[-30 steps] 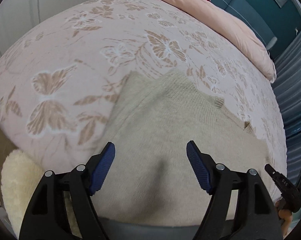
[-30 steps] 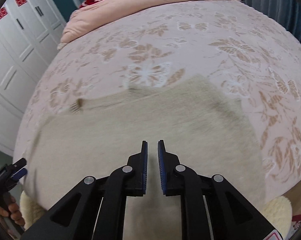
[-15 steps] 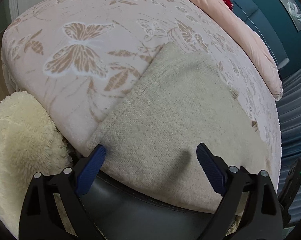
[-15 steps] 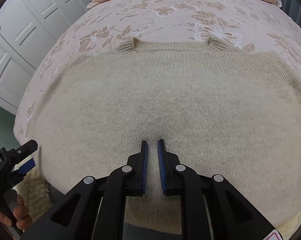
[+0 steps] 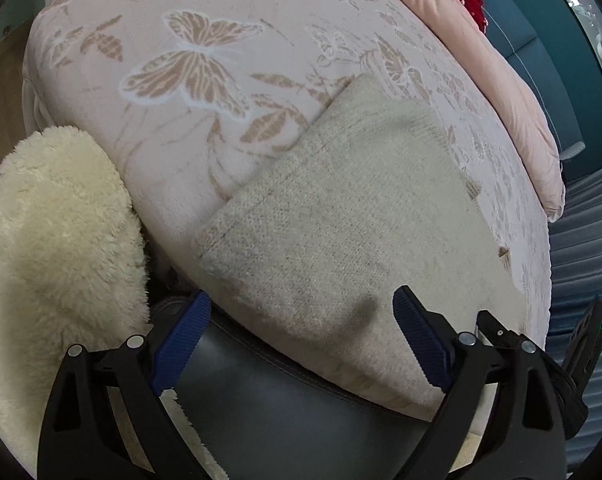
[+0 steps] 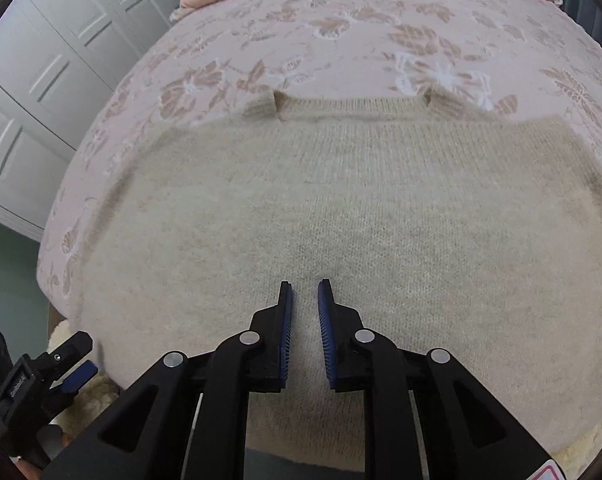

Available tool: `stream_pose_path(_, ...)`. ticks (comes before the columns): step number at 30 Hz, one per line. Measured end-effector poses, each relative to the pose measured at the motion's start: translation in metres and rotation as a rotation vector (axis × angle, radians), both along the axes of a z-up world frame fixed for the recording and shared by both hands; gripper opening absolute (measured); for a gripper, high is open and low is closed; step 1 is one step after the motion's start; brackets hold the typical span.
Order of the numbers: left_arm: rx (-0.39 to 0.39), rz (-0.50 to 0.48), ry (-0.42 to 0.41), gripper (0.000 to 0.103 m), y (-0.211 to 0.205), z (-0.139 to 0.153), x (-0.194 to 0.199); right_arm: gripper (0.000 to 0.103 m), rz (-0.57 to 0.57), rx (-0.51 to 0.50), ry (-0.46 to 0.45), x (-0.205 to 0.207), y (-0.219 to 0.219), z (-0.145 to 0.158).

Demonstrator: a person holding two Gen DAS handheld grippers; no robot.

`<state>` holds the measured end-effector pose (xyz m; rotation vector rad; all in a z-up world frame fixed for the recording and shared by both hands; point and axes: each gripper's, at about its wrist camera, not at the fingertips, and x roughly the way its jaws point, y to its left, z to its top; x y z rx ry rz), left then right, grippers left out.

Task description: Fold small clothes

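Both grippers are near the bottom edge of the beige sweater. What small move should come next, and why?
Probably move the left gripper forward onto the near hem of the sweater and close. Its jaws stand wide open with nothing between them, and the sweater lies flat on the bed, not yet folded. The right gripper looks nearly closed above the knit.

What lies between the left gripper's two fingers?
In the left wrist view, the left gripper is open; between its fingers lie the sweater's near edge and a dark bed frame.
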<state>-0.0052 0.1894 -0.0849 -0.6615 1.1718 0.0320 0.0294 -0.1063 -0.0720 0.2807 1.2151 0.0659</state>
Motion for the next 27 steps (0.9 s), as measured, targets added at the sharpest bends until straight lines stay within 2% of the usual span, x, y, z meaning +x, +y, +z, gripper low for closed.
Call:
stream_pose_path(5,-0.063,0.034,0.030,0.090,-0.004,-0.016,0.013,0.014,0.006,0.008,-0.011,0.002,-0.002,-0.006)
stream_pose_path(7,-0.072,0.055,0.031,0.090,-0.003,-0.015,0.016,0.014,0.017,0.007,-0.017,0.001,-0.002,-0.007)
stream_pose_path(8,-0.062,0.055,0.020,0.086,-0.004,-0.012,0.018,0.013,0.016,0.012,-0.021,0.001,-0.003,-0.007)
stream_pose_path(9,-0.051,0.044,-0.003,0.072,-0.005,-0.006,0.019,0.013,0.014,0.017,-0.025,0.000,-0.004,-0.008)
stream_pose_path(10,-0.043,0.021,-0.030,0.064,-0.007,-0.001,0.022,0.013,0.013,0.020,-0.029,0.000,-0.004,-0.008)
stream_pose_path(11,-0.023,0.003,-0.044,0.052,-0.009,0.005,0.024,0.013,0.013,0.020,-0.034,-0.001,-0.004,-0.009)
stream_pose_path(12,-0.019,-0.007,-0.066,0.033,-0.010,0.010,0.025,0.013,0.014,0.021,-0.039,-0.001,-0.004,-0.009)
stream_pose_path(13,-0.015,-0.015,-0.092,0.024,-0.011,0.017,0.026,0.013,0.015,0.024,-0.044,-0.002,-0.004,-0.009)
stream_pose_path(14,-0.015,-0.032,-0.122,0.019,-0.013,0.026,0.027,0.013,0.015,0.030,-0.048,-0.003,-0.005,-0.009)
stream_pose_path(17,-0.007,-0.101,-0.235,0.016,-0.033,0.065,0.031,0.013,0.006,0.066,-0.061,-0.005,-0.011,-0.010)
stream_pose_path(20,0.012,-0.243,-0.354,0.015,-0.078,0.112,0.034,0.015,-0.028,0.143,-0.074,-0.011,-0.022,-0.003)
stream_pose_path(22,0.014,-0.346,-0.412,0.015,-0.116,0.137,0.031,0.021,-0.066,0.207,-0.096,-0.022,-0.036,0.006)
stream_pose_path(25,0.029,-0.511,-0.489,0.015,-0.177,0.159,0.020,0.023,-0.124,0.244,-0.155,-0.045,-0.069,0.023)
stream_pose_path(27,0.036,-0.612,-0.495,0.015,-0.215,0.156,0.012,0.027,-0.177,0.251,-0.183,-0.063,-0.099,0.033)
